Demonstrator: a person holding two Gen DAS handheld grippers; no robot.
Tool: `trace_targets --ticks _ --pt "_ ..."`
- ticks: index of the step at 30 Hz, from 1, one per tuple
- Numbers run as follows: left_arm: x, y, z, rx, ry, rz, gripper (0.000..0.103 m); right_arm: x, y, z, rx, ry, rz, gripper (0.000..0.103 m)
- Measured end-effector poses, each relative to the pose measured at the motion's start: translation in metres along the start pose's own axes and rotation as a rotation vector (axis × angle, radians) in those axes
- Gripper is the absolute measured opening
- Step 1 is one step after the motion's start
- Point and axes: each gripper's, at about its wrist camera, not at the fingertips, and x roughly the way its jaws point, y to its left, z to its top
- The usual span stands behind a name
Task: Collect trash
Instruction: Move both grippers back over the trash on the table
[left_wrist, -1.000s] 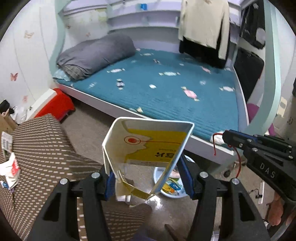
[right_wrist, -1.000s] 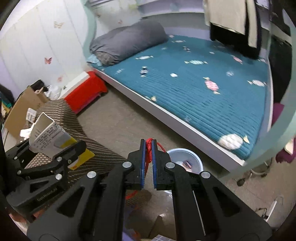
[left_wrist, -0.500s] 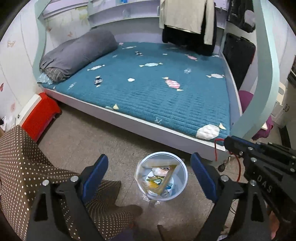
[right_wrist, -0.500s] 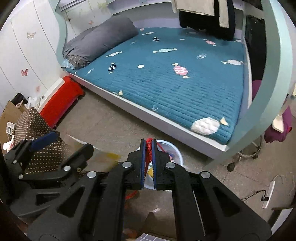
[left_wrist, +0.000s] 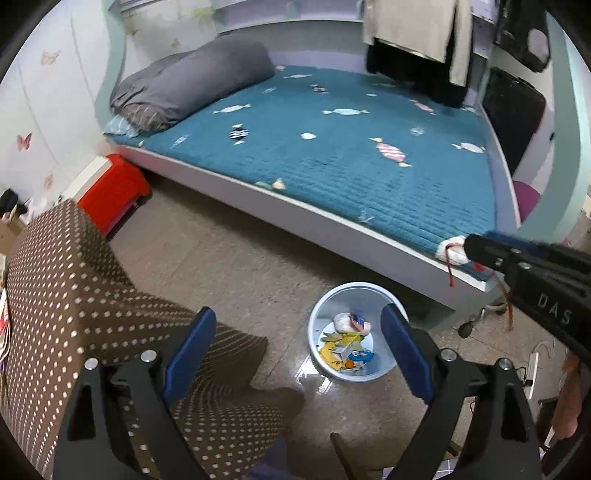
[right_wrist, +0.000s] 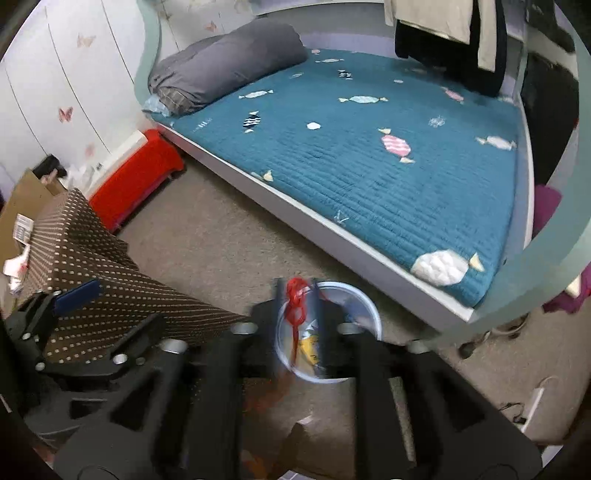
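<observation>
Round plastic bin (left_wrist: 354, 295) w/ crumpled wrappers; dotted brown cloth (left_wrist: 66, 295) nearby.

Right gripper (right_wrist: 297, 295) over pale blue bin (right_wrist: 364, 295), jaws opening, blurred; red string (right_wrist: 295, 306) between them, seemingly loose; left gripper (right_wrist: 77, 295) near left by dotted brown cloth (right_wrist: 92, 258); teal bed (right_wrist: 369, 147) far right.

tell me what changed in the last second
The left tool let go of the yellow carton, which now lies in the bin. The right tool is opening, and the red string hangs loose between its fingers above the bin. The bed and dotted cloth stayed put.
</observation>
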Motion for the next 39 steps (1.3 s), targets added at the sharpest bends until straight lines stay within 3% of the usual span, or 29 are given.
trace_targets --ticks 2,12,19,39 --pt "0.0 0.007 -0.002 -0.01 0.003 0.007 0.089 -0.004 0.003 -0.002 -0.015 -0.035 -0.024 0.076" --pt "0.006 0.009 -0.003 -0.004 0.019 -0.004 0.089 0.002 -0.002 -0.016 -0.011 0.029 -0.023 0.076" --pt "-0.002 0.003 -0.006 0.008 0.008 -0.008 0.089 -0.008 -0.001 -0.017 -0.008 0.022 -0.027 0.076" --pt "-0.07 0.048 -0.013 -0.038 -0.095 -0.001 0.089 -0.054 0.057 -0.012 -0.048 -0.031 0.02 0.076"
